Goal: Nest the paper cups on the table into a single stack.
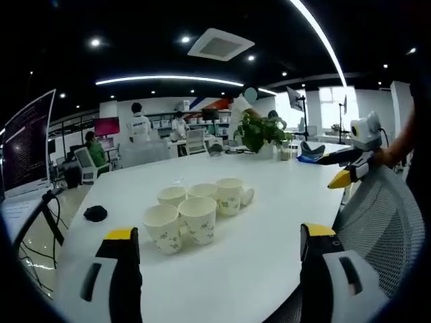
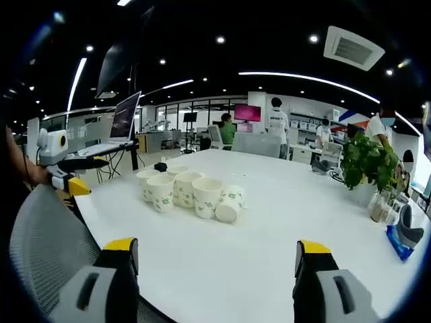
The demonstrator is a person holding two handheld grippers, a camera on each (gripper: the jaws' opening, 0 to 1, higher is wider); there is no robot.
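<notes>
Bright, even light comes from ceiling strip lights (image 1: 168, 79) and small spotlights, with glare at the far window (image 1: 331, 101). The white table (image 2: 269, 229) shows only soft shadows beside the paper cups (image 2: 192, 192). Straight lines bend strongly away from the table.

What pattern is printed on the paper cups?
White paper cups with a small green leafy print, clearest in the left gripper view.

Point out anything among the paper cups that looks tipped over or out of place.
One paper cup lies on its side at the end of the cluster, its open mouth facing the right gripper view; it also shows in the left gripper view. The other cups stand upright on the white table. Nothing looks spilled or damaged.
</notes>
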